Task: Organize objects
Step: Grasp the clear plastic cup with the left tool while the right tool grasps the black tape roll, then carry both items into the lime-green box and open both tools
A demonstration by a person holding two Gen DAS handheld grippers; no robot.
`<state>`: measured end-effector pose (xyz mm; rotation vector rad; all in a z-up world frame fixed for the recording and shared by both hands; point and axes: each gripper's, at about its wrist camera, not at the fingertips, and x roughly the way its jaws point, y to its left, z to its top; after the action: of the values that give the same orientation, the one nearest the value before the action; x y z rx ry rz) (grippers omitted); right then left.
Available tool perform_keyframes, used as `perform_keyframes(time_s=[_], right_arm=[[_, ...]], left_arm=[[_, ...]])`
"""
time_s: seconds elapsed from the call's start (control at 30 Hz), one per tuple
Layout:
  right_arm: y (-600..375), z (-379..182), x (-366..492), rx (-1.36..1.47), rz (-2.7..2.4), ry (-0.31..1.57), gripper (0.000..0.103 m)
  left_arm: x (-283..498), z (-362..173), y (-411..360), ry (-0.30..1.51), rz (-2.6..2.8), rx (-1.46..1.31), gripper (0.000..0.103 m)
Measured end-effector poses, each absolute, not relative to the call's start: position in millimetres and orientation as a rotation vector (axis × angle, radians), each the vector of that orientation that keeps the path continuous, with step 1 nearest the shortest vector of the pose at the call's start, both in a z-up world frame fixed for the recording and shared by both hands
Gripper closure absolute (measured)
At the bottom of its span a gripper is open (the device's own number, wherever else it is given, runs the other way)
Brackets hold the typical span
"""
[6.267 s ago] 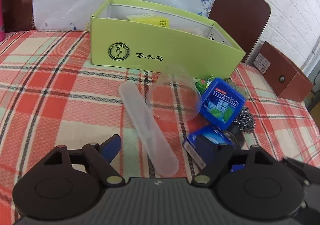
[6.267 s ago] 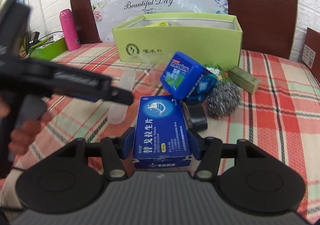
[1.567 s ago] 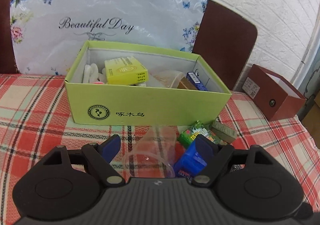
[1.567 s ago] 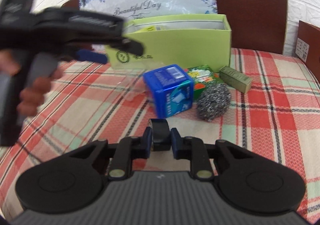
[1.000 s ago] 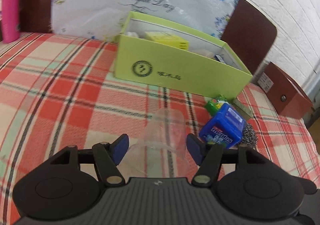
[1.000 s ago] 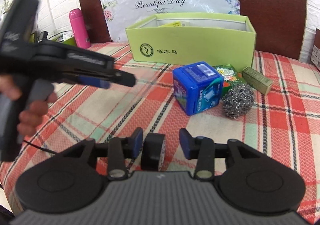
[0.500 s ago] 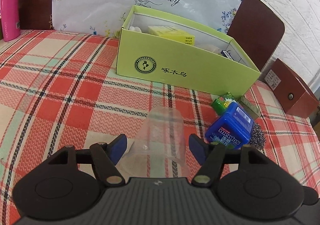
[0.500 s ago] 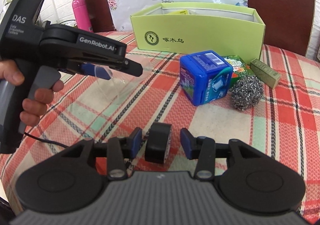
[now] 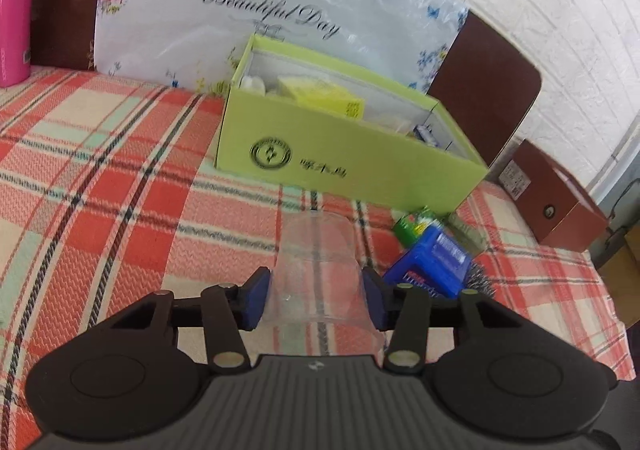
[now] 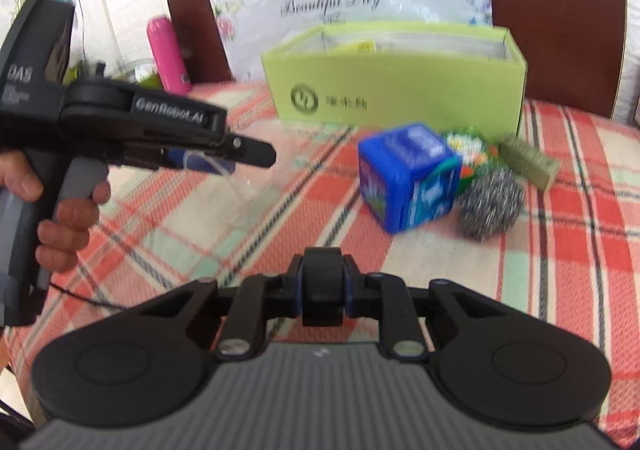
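Clear plastic cup (image 9: 318, 270) pinched between left hand-held gripper (image 9: 316, 296) fingers, above plaid desk (image 9: 120, 210). Black tape roll (image 10: 322, 286) clamped in right hand-held gripper (image 10: 322, 296). Ahead of both: open lime-green cardboard box (image 9: 340, 154), blue mint tub (image 10: 408, 176), steel scourer (image 10: 492, 204).

my other claw (image 10: 224, 158) reads "genrobot.ai" and "das"; the flowered bag (image 9: 240, 10) behind the box says "beautiful day".
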<state>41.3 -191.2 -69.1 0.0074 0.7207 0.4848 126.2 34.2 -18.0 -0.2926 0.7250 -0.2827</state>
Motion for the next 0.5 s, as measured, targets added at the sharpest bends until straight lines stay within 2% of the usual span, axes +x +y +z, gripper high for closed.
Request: perform_keyframes(time_s=[0.27,0.5], right_arm=[[-205,-23,59,0.056,0.477,0.556,0.085],[-210,14,90,0.066,0.442,0.440,0.085]], left_arm=[[129,22,32,0.613,-0.345,-0.293,0.051],[167,63,34,0.528,-0.328,-0.261,0.051]])
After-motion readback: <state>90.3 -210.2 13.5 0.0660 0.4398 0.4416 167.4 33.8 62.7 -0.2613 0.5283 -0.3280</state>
